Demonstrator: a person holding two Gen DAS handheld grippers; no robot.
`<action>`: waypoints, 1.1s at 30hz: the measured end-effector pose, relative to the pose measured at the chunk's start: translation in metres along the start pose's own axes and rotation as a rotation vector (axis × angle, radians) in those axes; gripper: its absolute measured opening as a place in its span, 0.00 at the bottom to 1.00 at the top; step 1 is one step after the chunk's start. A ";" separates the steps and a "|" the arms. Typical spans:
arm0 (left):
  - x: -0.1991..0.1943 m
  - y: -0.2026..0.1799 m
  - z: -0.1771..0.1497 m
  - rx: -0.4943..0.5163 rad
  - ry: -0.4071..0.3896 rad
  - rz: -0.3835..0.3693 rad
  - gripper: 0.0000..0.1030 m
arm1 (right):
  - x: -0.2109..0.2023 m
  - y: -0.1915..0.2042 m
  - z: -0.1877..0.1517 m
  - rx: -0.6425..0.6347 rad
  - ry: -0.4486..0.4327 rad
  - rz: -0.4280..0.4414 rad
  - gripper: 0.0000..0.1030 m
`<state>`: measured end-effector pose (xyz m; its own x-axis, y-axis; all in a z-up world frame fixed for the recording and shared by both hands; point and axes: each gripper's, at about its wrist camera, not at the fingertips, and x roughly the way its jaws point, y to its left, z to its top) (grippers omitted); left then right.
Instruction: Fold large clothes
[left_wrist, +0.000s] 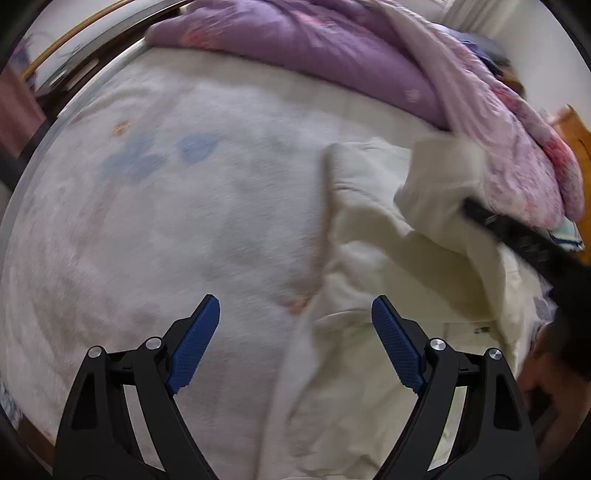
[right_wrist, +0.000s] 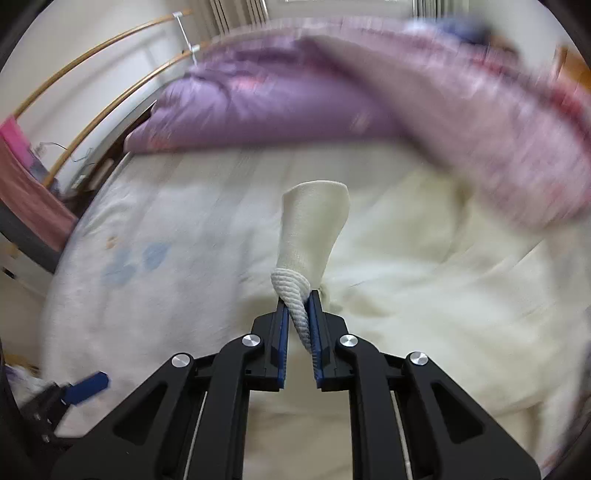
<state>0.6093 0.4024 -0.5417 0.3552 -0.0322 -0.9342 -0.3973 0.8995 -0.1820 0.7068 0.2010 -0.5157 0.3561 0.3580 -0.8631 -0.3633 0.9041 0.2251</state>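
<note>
Cream garment on bed, cuff gripped.
We see the right hand-held gripper (right_wrist: 298, 306) clamped on the cream garment's (left_wrist: 373, 236) ribbed cuff (right_wrist: 295, 295); left hand-held gripper (left_wrist: 295, 314) spread wide, empty, over the bed (left_wrist: 166, 221); purple quilt (left_wrist: 295, 48) along far edge.

Left gripper (left_wrist: 295, 345) black, blue ribbed pads (left_wrist: 194, 347), silver screws (left_wrist: 95, 350)

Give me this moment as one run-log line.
left gripper: open, empty, over bed | right gripper: shut on cream garment ribbed cuff, lifted | purple quilt behind
</note>
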 end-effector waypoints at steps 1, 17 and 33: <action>0.001 0.010 -0.002 -0.021 0.006 0.000 0.82 | 0.018 0.002 -0.004 0.004 0.060 0.003 0.14; 0.006 -0.007 0.009 -0.136 -0.008 -0.082 0.83 | -0.020 -0.031 -0.024 0.197 0.094 0.246 0.56; 0.138 -0.088 0.024 0.126 0.148 0.094 0.82 | 0.011 -0.325 -0.048 0.362 0.230 -0.161 0.07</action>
<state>0.7136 0.3288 -0.6472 0.1901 -0.0011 -0.9818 -0.3108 0.9485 -0.0613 0.7877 -0.0999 -0.6198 0.1682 0.1816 -0.9689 0.0197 0.9821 0.1875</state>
